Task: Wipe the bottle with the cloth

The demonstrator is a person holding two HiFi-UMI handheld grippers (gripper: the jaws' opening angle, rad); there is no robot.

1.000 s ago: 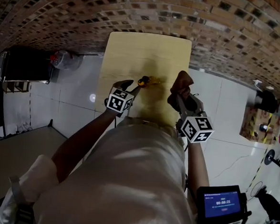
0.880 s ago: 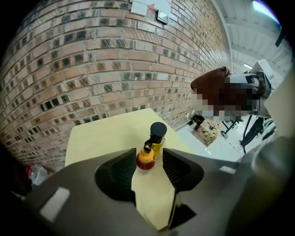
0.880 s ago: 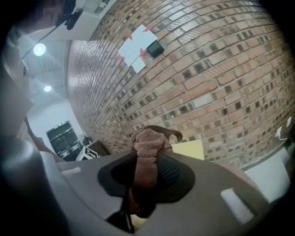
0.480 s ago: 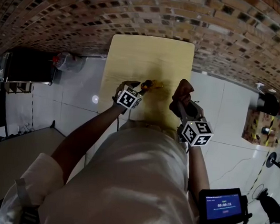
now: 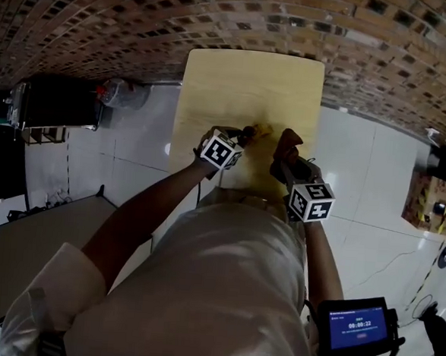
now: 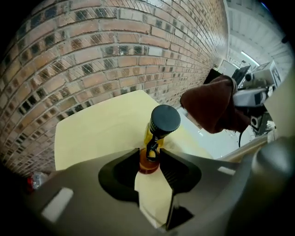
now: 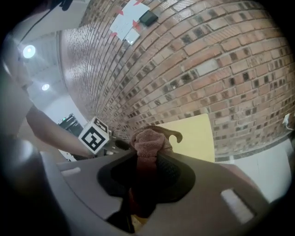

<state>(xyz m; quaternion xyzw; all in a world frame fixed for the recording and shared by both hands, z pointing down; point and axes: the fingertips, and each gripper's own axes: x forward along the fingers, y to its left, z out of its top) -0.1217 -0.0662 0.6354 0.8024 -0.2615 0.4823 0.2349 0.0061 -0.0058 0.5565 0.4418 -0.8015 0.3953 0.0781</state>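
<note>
The left gripper (image 5: 244, 132) reaches out over the pale worktop (image 5: 237, 83), and its fingers (image 6: 177, 171) are closing on the yellow bottle (image 6: 153, 140). The tips sit against either side of the bottle's orange lower part, with only a narrow gap between them. The bottle stands upright on the worktop near the brick wall, its black cap above the fingers.

Just to the right of the bottle, and not touching it, hangs the brown cloth (image 5: 288, 144). It is bunched and pinched in the right gripper (image 5: 286, 161), whose fingers (image 7: 173, 173) are clamped tight on the fabric. A wad of it pokes up above them and the rest trails down between them.

A second ago the left fingers stood wide apart, short of the bottle – they have since moved forward and drawn in around it. The cloth has also come nearer to the bottle's side.
</note>
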